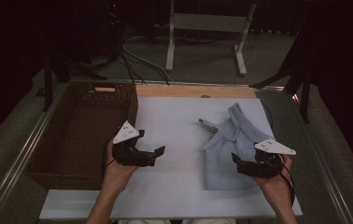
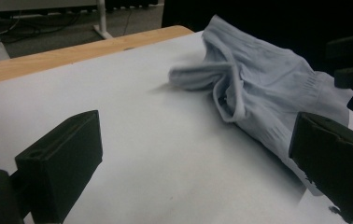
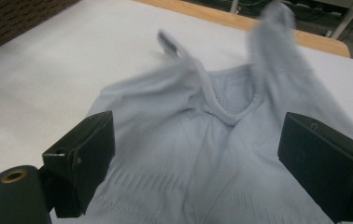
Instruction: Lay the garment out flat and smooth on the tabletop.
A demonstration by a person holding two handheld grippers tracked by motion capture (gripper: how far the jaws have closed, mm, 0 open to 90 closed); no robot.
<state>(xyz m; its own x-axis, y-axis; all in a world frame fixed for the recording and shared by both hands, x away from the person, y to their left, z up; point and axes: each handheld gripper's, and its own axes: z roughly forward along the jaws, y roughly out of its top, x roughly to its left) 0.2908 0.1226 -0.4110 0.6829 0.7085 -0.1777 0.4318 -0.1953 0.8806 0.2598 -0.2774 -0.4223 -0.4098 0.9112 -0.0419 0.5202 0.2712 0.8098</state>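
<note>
Here the pale blue, ribbed knit garment (image 1: 234, 149) lies crumpled on the white table top (image 1: 174, 135), well to the right of the brown woven basket (image 1: 79, 135). The right gripper (image 1: 248, 164) hovers over the garment's near part, jaws wide and empty; the left gripper (image 1: 152, 148), likewise wide and empty, hangs between basket and garment. To fold or lift it well, each gripper should likely pinch one layer at an edge.

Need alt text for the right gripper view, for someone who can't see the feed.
A pale blue garment lies rumpled on a white table, neckline facing the camera, one strap-like end raised and blurred. The right gripper is open, its black jaws standing either side of the cloth without gripping it.
</note>
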